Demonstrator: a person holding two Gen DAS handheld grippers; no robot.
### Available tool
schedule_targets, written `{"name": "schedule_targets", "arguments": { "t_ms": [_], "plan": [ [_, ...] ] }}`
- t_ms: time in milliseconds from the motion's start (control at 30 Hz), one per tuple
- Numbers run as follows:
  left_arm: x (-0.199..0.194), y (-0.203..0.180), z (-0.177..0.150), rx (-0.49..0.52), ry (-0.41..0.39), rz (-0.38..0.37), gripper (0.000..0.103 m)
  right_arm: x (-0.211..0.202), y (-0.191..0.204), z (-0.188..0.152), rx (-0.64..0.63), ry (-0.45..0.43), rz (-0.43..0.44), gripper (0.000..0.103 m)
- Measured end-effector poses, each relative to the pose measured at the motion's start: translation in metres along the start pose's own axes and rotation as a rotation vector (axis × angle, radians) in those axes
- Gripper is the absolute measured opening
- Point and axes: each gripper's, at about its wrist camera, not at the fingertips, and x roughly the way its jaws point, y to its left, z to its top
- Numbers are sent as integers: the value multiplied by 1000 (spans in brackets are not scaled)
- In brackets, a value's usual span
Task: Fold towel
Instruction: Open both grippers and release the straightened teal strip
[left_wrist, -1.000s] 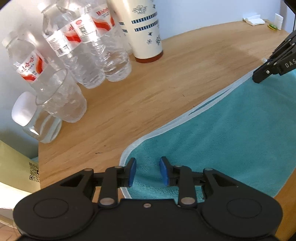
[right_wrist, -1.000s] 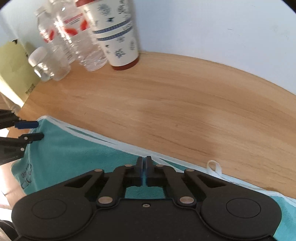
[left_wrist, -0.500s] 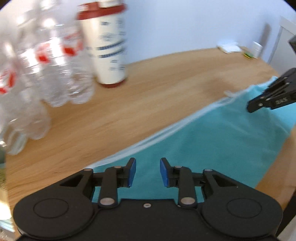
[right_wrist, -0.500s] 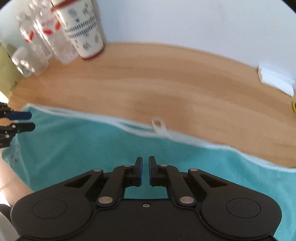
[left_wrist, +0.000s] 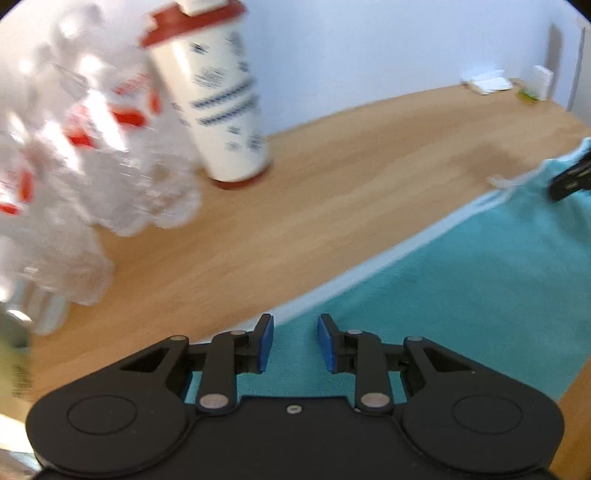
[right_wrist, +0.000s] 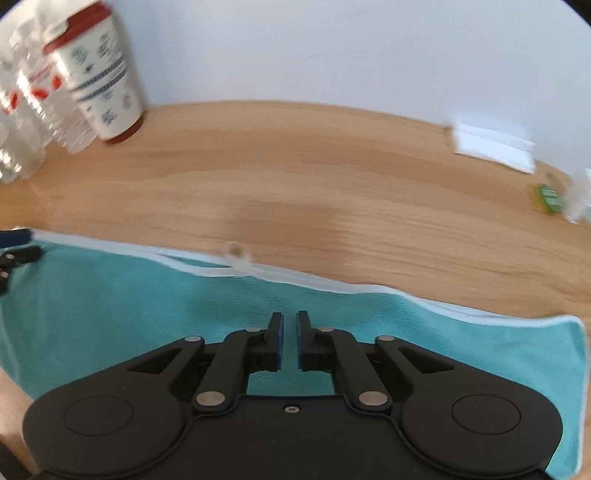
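— Nearest the left camera: left gripper (left_wrist: 292, 341), blue pads set well apart, gripping nothing, hovering over the near left edge of the towel (left_wrist: 461, 295). And on the other side?

— Closest to the right lens: right gripper (right_wrist: 287, 341), pads parted by only a narrow slit, also gripping nothing, poised above the teal cloth. Lay flat on the wooden table (right_wrist: 295, 184), white border along the far edge, small hanging loop (right_wrist: 236, 254) poking out past that border.

— Beyond the cloth, bare wood. Farther left, against the wall?

— Stood upright: white tumbler (left_wrist: 218, 107) with blue pattern and red lid, just beside a blurred cluster of water bottles (left_wrist: 85, 147). Far right corner: white folded paper (right_wrist: 493, 149), then a small green item (right_wrist: 546, 197), too smeared to identify.
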Motion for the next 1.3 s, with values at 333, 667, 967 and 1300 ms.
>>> {"name": "schedule_targets", "arguments": {
  "t_ms": [333,667,967,1300],
  "plan": [
    [-13,4,-40,10,89,43,27,-8,-47,-43,68,24,-42,11],
    [-45,15,-51,-108,70,90,29,-35,-74,-59,59,-5,-146,19],
    [-52,0,-86,-130,154,129,29,-39,-134,-85,168,6,-216,19],
    [-57,-6,-91,-50,240,179,29,-42,-161,-111,178,21,-195,32]
  ]
}}
